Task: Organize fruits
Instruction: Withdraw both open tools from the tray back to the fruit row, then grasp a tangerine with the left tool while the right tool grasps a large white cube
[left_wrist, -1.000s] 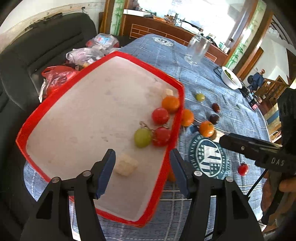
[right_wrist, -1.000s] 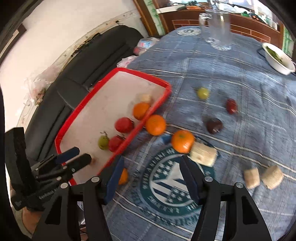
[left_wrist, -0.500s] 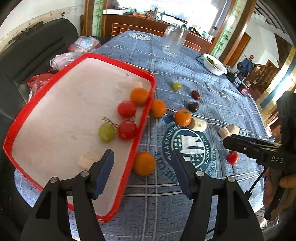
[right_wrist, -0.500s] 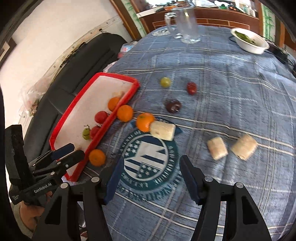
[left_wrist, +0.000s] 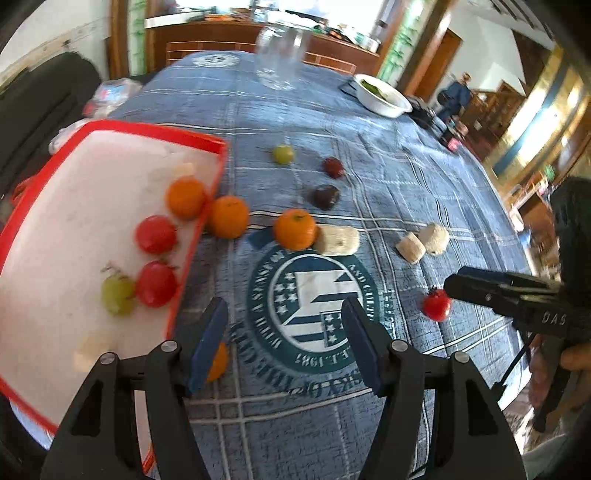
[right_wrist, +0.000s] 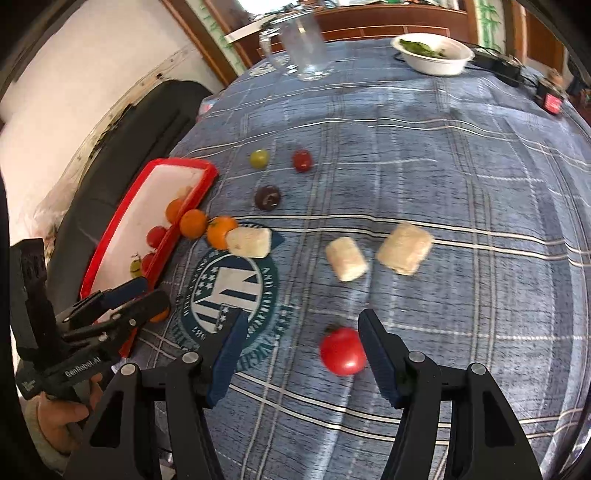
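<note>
A red tray (left_wrist: 201, 142) (right_wrist: 123, 214) at the table's left holds an orange, two red tomatoes (left_wrist: 155, 284) and a green grape (left_wrist: 117, 295). Two oranges (left_wrist: 229, 216) (left_wrist: 294, 229), a green grape (left_wrist: 283, 153), a red fruit (left_wrist: 333, 167) and a dark fruit (left_wrist: 325, 196) lie on the blue cloth. My left gripper (left_wrist: 284, 345) is open over the cloth emblem, with a small orange (left_wrist: 218, 362) beside its left finger. My right gripper (right_wrist: 301, 354) is open, with a red tomato (right_wrist: 342, 350) (left_wrist: 437, 304) lying against its right finger's inner side.
Three beige rolls (right_wrist: 248, 242) (right_wrist: 346, 258) (right_wrist: 404, 248) lie mid-table. A glass jug (right_wrist: 306, 48) and a white bowl of greens (right_wrist: 432, 53) stand at the far edge. A black sofa (right_wrist: 147, 122) with plastic bags (left_wrist: 110, 94) lies left of the table.
Both grippers have swung right, away from the tray. The right gripper has come down to the red tomato, which now lies between its fingers. Both stay open.
</note>
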